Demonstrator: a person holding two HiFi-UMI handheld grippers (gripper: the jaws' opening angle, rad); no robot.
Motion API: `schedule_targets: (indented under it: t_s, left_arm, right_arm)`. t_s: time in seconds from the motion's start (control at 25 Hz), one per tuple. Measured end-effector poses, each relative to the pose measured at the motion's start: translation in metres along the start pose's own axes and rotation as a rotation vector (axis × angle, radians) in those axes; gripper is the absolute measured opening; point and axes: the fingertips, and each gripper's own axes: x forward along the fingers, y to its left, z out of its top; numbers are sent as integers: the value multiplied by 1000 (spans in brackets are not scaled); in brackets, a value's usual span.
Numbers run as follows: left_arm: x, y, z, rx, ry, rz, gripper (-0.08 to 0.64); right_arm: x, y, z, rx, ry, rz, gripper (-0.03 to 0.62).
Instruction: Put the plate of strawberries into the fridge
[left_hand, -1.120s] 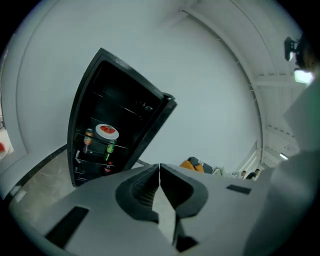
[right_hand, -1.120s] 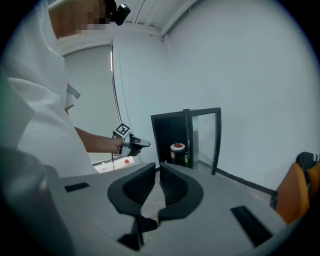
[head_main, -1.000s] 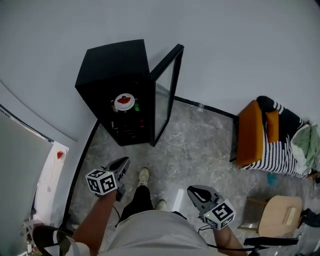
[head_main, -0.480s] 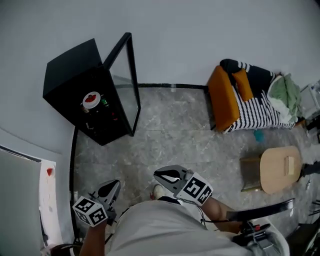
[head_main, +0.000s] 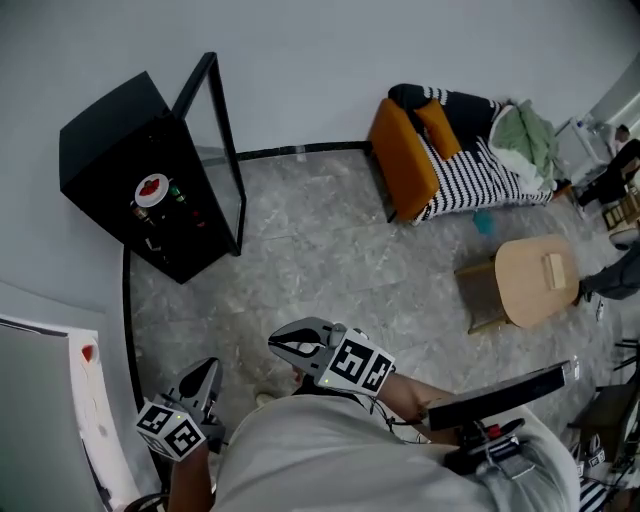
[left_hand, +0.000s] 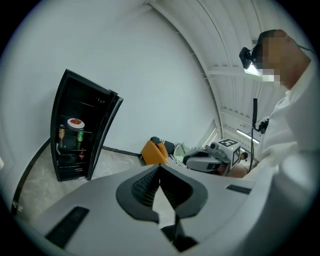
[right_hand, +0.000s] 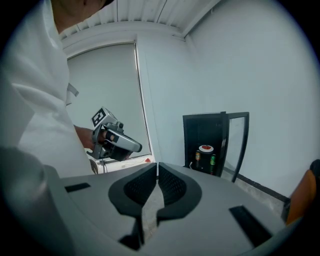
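Grippers nearest: anything held?

Nothing. Left gripper (head_main: 207, 370) down by the left hip, pads pressed flat together, empty. Right gripper (head_main: 280, 347) drawn across the front of the body, jaws likewise closed on nothing, tips aimed left toward the fridge (head_main: 105, 140).

Why carried like that?

Probably just parked: shut and tucked close to the torso, as suits hands with no load and no reach under way. A judgement, not a thing seen.

Beyond them?

Bare stretch of marble floor (head_main: 330, 260), then the black fridge against the wall at the floor's far left edge, glass door (head_main: 215, 125) swung wide. Open presumably for access. Closing it possibly the only step outstanding.

And the plate of strawberries (head_main: 151, 188)?

Inside the fridge already, on a shelf near its front edge, just above a bottle (right_hand: 198, 158) and a green can (right_hand: 213, 160). Same shelf for those two or the one below, hard to say.

Relative to the grippers?

Well apart from both, across the open floor. Nearer the left gripper's side, ahead and to the left of the right one. No contact, no jaw anywhere near the rim. Placing apparently done.

Farther off?

Orange chair (head_main: 400, 165) against the far wall, well to the right of the fridge, no part in the task.
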Motion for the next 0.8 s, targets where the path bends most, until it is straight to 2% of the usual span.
schedule_targets:
  t_s: [0.44, 0.8]
  left_arm:
    - [-57, 7, -44, -10, 22, -54, 13]
    - [-87, 24, -57, -19, 15, -27, 12]
  right_arm:
    - [23, 75, -9, -4, 38, -21, 22]
    - [31, 103, -10, -16, 51, -20, 21]
